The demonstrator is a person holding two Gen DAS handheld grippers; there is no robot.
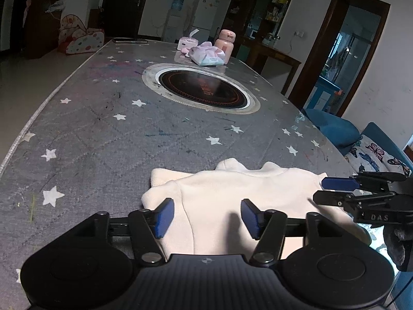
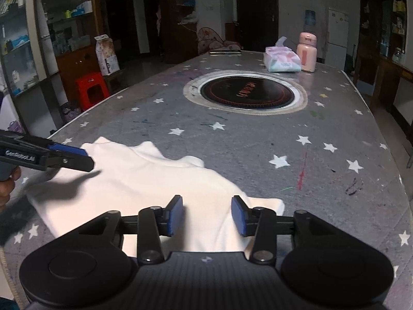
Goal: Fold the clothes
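Left claw reads "GenRobot.AI" above white garment

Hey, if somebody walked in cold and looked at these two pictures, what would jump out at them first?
Probably the white garment, bright against the gray star-print tablecloth at the near edge, with the left gripper and right gripper both open above it. Next, the round black cooktop sunk into the table's middle, and the pink bottle beside a tissue pack at the far end.

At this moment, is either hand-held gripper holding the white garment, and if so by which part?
Nothing is held. The left hand-held gripper and the right hand-held gripper both stand open above the white garment, with no cloth between their fingers.
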